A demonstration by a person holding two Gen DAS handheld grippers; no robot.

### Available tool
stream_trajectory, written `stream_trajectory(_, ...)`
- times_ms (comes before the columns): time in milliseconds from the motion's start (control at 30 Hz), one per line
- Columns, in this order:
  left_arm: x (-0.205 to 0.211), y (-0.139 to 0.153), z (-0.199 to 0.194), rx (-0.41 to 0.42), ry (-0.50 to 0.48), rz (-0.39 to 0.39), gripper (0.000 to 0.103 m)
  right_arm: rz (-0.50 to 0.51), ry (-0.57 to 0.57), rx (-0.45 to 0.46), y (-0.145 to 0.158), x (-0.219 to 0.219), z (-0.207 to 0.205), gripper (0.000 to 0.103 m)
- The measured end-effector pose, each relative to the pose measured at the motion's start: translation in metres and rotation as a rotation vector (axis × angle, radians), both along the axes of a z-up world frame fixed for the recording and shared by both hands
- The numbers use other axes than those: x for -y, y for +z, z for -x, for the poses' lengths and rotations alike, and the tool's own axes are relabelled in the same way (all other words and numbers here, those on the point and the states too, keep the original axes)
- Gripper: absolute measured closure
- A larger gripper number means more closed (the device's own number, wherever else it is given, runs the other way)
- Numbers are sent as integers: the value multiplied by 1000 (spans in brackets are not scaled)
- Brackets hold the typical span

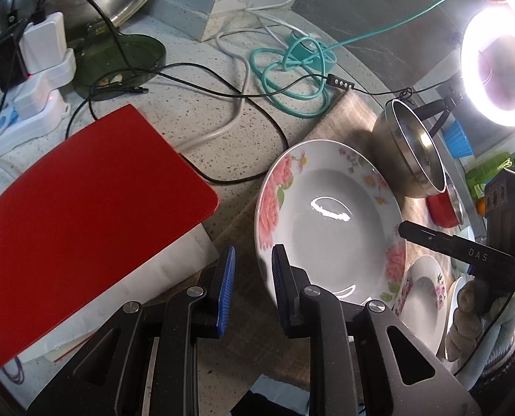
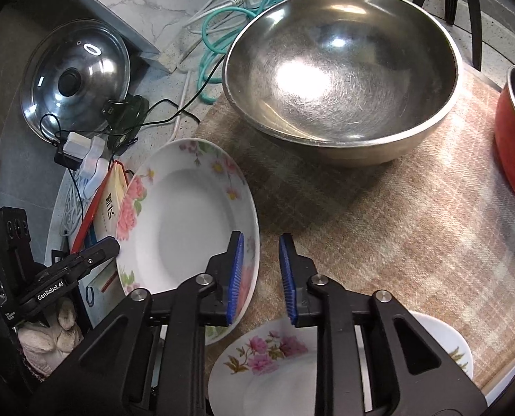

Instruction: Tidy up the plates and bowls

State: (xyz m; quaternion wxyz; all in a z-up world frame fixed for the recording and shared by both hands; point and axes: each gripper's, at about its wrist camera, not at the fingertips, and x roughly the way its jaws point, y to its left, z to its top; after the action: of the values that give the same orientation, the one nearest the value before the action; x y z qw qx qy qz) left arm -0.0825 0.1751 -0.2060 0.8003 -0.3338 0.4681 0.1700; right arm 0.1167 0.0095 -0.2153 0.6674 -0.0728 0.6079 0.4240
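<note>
A large deep plate with pink flowers (image 1: 326, 208) (image 2: 188, 215) hangs slightly above the checked mat (image 2: 396, 235), held from both sides. My left gripper (image 1: 252, 277) is shut on its left rim, one blue pad over the plate and one outside it. My right gripper (image 2: 260, 274) is shut on the opposite rim in the same way; its fingers (image 1: 430, 239) show in the left wrist view. A big steel bowl (image 2: 340, 79) (image 1: 409, 152) stands behind, with a red bowl (image 2: 513, 138) (image 1: 442, 208) to its right. A smaller floral plate (image 2: 257, 353) (image 1: 420, 298) lies below my right gripper.
A red book (image 1: 84, 215) lies left of the plate, with a power strip and chargers (image 1: 32, 104) behind it. Teal and black cables (image 1: 292, 79) cross the counter. A pot lid (image 2: 73, 72) leans at the back left. A ring light (image 1: 499, 69) glares at right. Another white plate (image 2: 447, 343) sits at the mat's front.
</note>
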Motion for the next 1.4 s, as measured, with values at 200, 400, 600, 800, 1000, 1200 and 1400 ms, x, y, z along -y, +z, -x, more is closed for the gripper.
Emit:
stream_trajectory(200, -4, -7, -5, -7, -11, 12, 83, -4, 18, -17, -3, -5, 0, 90)
stream_trajectory(400, -2, -8, -14, 0, -40, 13, 92, 6, 35, -13, -3, -11, 3, 93)
stream_trajectory(600, -1, -7, -18, -7, -57, -9, 92, 2, 34, -28, -4, -9, 1, 93)
stream_trajectory(800, 0, -6, -21, -16, -59, -33, 92, -1, 24, -34, -4, -7, 3, 93)
stream_trajectory(1000, 0, -2, -21, -5, -63, -44, 92, -14, 7, -46, -3, -2, 3, 93)
stream_trajectory(1200, -2, 10, -21, 23, -62, -55, 92, -42, -4, -45, 10, 7, 7, 93)
stream_trajectory(1400, 4, 24, -26, 52, -87, -72, 92, -72, -39, -43, 26, 30, 9, 93)
